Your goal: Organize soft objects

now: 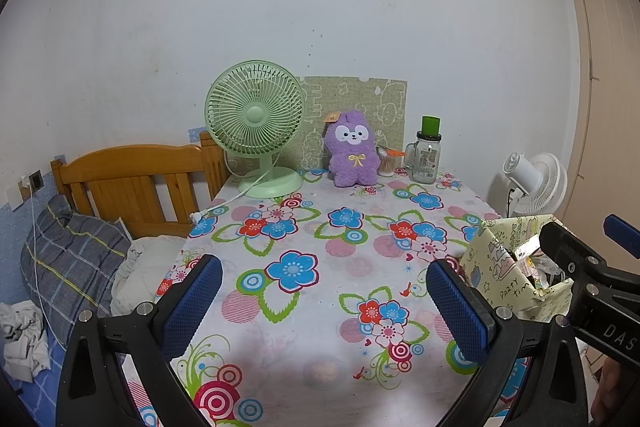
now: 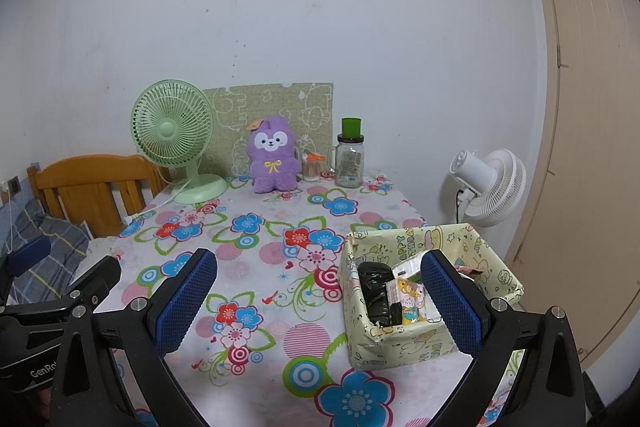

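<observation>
Both grippers hang over the near edge of the flowered table [image 1: 320, 227], nothing between their blue pads. The left gripper [image 1: 324, 307] is spread wide, and the right gripper [image 2: 320, 301] is spread wide too, its right finger above the patterned box [image 2: 492, 267]. Inside that box lie a black bundle [image 2: 374, 293] and a cartoon-printed packet [image 2: 408, 301]. At the far edge, against the wall, the purple plush [image 1: 353, 155] sits upright between the green fan [image 1: 256, 123] and a glass jar [image 1: 426, 159].
</observation>
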The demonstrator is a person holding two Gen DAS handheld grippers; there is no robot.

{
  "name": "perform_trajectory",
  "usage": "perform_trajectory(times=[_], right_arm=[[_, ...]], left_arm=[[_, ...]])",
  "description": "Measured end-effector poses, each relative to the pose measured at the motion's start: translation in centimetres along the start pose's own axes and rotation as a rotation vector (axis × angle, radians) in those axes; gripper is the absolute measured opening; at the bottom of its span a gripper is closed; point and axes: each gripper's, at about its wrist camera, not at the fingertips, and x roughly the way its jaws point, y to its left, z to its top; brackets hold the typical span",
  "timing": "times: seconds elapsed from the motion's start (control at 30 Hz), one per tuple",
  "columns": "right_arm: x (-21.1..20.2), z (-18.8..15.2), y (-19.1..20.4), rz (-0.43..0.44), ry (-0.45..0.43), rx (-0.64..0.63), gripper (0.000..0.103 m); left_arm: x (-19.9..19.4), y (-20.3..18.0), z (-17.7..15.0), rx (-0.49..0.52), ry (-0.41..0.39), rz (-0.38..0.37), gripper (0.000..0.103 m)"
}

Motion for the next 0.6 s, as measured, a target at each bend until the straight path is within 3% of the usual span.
perform_trajectory(times=[0.6], right_arm=[[0.01, -0.05, -0.05, -0.002, -0.001, -0.004, 0.103]], left_arm=[[0.09, 0.2, -0.06, -0.004, 0.005, -0.007, 0.103]])
